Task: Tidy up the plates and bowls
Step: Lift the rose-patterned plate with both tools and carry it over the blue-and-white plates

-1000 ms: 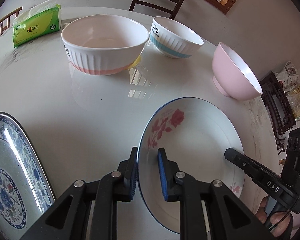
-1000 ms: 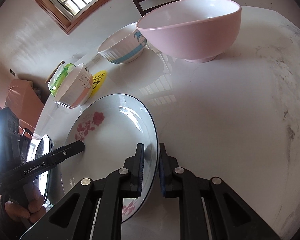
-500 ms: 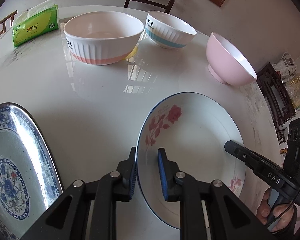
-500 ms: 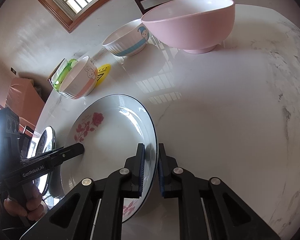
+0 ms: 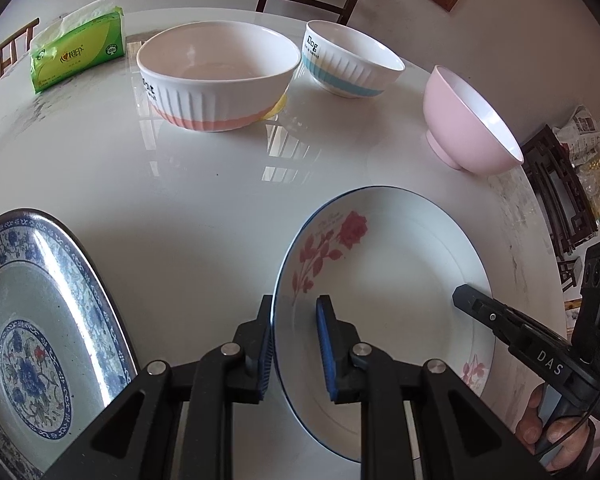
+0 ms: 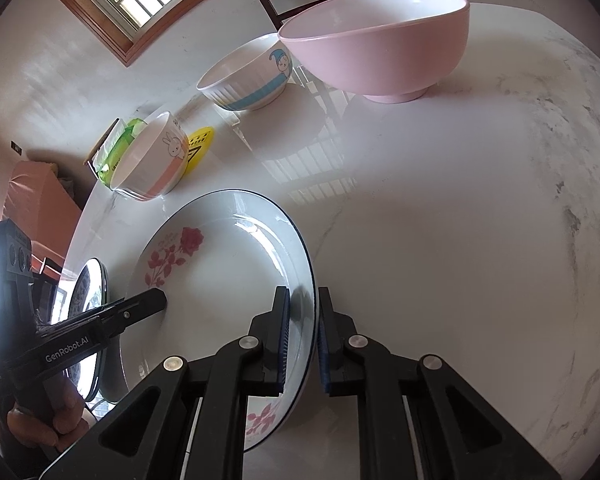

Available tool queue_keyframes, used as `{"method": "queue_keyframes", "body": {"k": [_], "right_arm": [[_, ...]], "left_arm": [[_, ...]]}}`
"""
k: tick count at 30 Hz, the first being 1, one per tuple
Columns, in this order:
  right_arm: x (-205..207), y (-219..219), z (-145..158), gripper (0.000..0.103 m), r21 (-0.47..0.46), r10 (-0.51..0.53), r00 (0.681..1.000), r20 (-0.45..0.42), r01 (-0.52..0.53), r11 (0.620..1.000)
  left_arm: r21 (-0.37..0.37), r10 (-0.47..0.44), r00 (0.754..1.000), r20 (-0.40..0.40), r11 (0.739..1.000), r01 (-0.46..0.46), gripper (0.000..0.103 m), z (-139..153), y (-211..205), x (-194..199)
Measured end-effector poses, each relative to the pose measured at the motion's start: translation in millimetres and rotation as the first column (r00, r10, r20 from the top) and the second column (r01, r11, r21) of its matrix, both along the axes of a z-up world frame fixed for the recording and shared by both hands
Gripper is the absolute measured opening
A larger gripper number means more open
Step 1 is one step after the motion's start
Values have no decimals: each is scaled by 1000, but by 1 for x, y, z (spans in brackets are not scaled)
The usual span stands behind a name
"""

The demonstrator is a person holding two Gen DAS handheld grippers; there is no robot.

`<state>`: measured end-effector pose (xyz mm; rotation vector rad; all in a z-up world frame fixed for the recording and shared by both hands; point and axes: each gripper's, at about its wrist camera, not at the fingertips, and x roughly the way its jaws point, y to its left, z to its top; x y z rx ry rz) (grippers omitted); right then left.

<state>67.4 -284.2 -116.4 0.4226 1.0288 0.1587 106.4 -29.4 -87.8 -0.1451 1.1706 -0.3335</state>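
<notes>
Step in hand, my read: two-handed carry of rose plate (image 5: 384,280) over to blue-patterned plate (image 5: 32,320) for stacking.

Table (image 5: 180,200) = white marble top, holds everything. Rose plate sits at near edge of it and is the landmark below.

Grips: left gripper (image 5: 298,344) clamped on plate's left rim, one pad under the rim, one pad inside the well. Right gripper (image 6: 303,336) clamped on the opposite rim, jaws nearly closed on the thin edge. Both grasping the plate, neither released.

How to do it well (judgement):
- lift both sides together, keep plate level; uneven lift = rim twists out of a pad
- glazed rim is slick, so don't loosen the squeeze mid-move
- get clear of tabletop before going sideways
- lower flat onto the other plate, wells centred, then let go

Around, rel. to rose plate:
- blue-patterned plate: left of it, apart, at table edge; path between looks clear
- pink-banded bowl (image 5: 216,80): far side, left
- pink bowl (image 5: 472,120): far side, right
- blue-banded bowl (image 5: 352,60): far side, between those two
- green tissue pack (image 5: 78,54): far left corner
- yellow disc (image 6: 198,148): tucked beside pink-banded bowl

Nothing blocks the route; bowls well apart from it.
</notes>
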Motion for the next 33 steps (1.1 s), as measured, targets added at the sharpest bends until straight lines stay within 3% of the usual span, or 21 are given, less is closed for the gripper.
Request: {"method": "queue_keyframes", "body": {"k": [18, 33], "right_arm": [[0, 18, 26, 13, -16, 43, 998, 41, -43, 999], [6, 82, 46, 13, -23, 140, 988, 71, -139, 990]], "left_arm": [[0, 47, 997, 56, 999, -47, 20, 18, 19, -5], [3, 152, 984, 90, 988, -153, 20, 41, 90, -18]]}}
